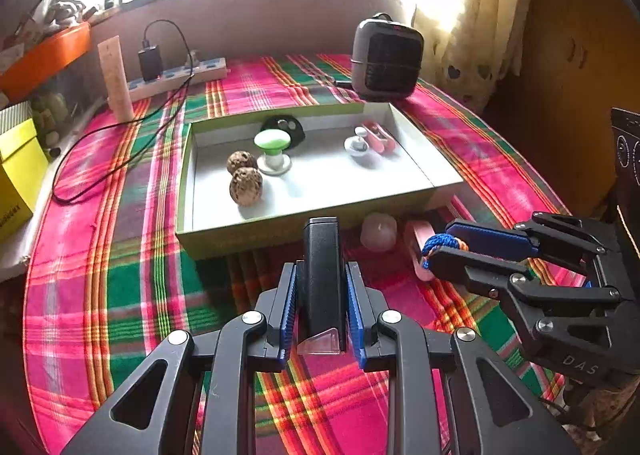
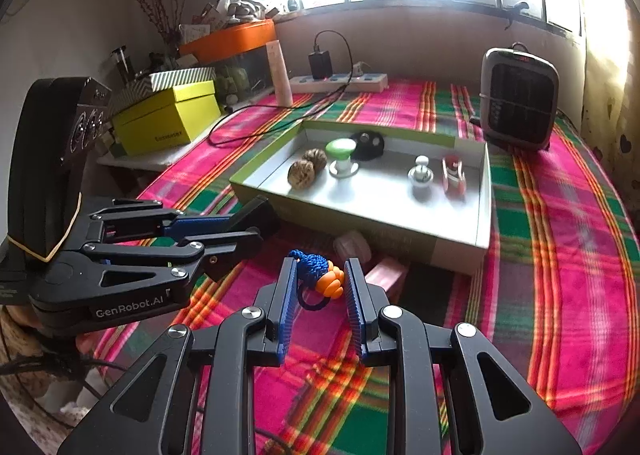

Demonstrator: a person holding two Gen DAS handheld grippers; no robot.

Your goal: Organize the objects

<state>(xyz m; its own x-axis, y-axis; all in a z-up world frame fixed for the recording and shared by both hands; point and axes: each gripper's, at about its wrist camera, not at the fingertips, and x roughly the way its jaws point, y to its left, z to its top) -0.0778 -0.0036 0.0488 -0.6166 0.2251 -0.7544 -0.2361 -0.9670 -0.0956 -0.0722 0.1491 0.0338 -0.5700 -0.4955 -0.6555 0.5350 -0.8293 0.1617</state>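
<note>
My left gripper (image 1: pixel 322 287) is shut on a tall black block (image 1: pixel 322 255) with a clear base, held just in front of the open cardboard box (image 1: pixel 224 239). My right gripper (image 2: pixel 320 279) is shut on a blue and orange knotted cord charm (image 2: pixel 320 275), also near the box's front wall. Inside the box (image 2: pixel 460 251) lie two brown walnuts (image 1: pixel 244 179), a green-capped knob (image 1: pixel 273 151), a black round piece (image 1: pixel 286 127), a white knob (image 1: pixel 358 143) and a pink toy (image 1: pixel 380 135). A pale pink candle (image 1: pixel 378 231) and a pink piece (image 1: pixel 418 251) rest on the cloth before the box.
A plaid pink and green cloth (image 1: pixel 120 295) covers the table. A grey heater (image 1: pixel 386 59) stands behind the box at the right. A power strip (image 1: pixel 180 75) with charger and black cable (image 1: pixel 100 143) lies at the back left, beside a yellow box (image 2: pixel 168 119).
</note>
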